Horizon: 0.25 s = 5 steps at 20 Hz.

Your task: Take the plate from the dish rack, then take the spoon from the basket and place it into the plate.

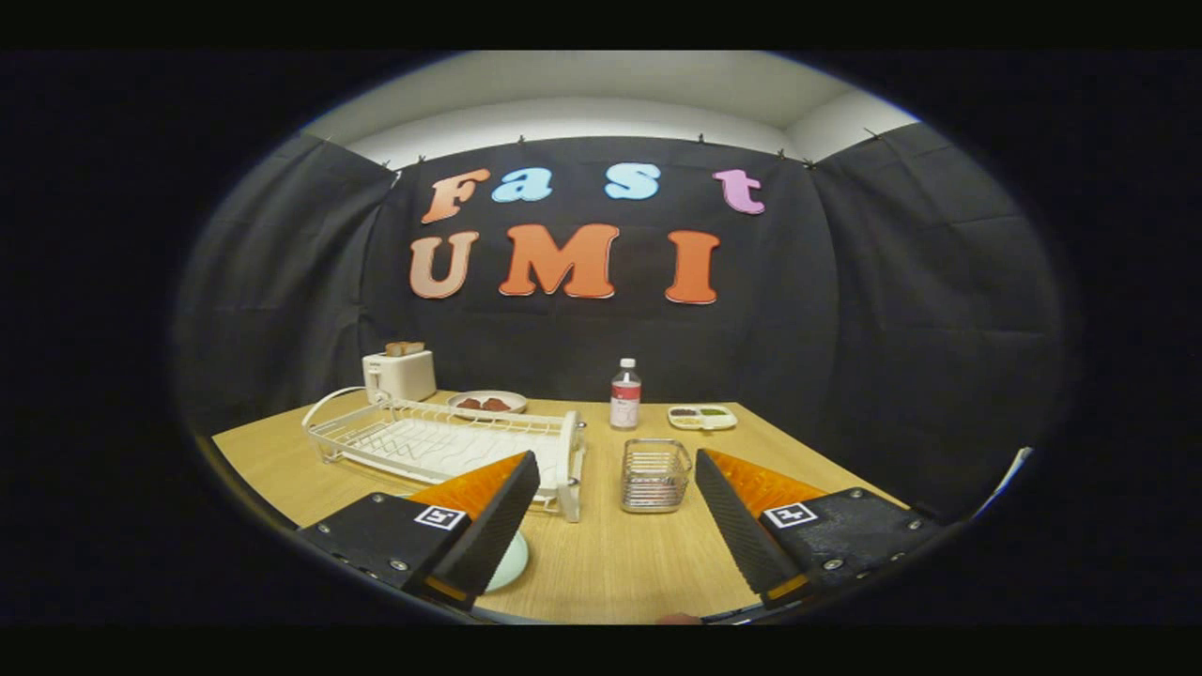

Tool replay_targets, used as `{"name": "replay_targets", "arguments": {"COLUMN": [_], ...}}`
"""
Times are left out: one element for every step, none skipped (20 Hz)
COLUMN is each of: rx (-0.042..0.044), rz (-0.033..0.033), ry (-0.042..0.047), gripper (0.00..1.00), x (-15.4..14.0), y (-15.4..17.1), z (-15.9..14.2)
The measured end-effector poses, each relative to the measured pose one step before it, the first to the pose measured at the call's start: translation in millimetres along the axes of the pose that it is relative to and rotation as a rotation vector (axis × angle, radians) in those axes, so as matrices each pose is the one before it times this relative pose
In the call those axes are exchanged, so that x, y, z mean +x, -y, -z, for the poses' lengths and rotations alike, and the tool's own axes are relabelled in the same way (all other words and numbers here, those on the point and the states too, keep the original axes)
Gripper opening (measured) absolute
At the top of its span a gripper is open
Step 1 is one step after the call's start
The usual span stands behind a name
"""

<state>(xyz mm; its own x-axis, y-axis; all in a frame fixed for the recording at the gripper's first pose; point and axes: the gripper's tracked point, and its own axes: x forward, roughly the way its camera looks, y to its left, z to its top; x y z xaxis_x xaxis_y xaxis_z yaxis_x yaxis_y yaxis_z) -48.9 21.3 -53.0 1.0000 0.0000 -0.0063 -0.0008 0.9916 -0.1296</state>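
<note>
Tongs (615, 521): wide open, empty. Pale round plate (508, 563) on wooden tabletop (610, 563), beside white wire dish rack (441, 446). Small wire basket (654, 475) ahead; spoon likely light, slippery — grip mid-handle.

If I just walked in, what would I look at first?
Probably the white dish rack on the wooden table, just beyond the gripper, whose fingers are spread open with nothing between them. Next, the shiny wire basket ahead of the fingers, and the toaster behind the rack.
</note>
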Motion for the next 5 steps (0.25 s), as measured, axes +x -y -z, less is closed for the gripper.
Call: {"name": "replay_targets", "arguments": {"rx": [0.00147,0.00125,-0.00168,-0.00511,-0.00733], "rz": [0.00957,0.00023,-0.00017,0.00235,0.00171], "ry": [0.01014,0.00467,0.00376,0.00343,0.00287], "gripper": [0.99,0.99,0.99,0.99,0.99], "x": [0.64,0.64,-0.15,0.35,-0.71], "y": [4.4,3.72,2.86,2.47,2.65], "z": [-5.12,-2.58,0.17,-1.44,0.31]}}
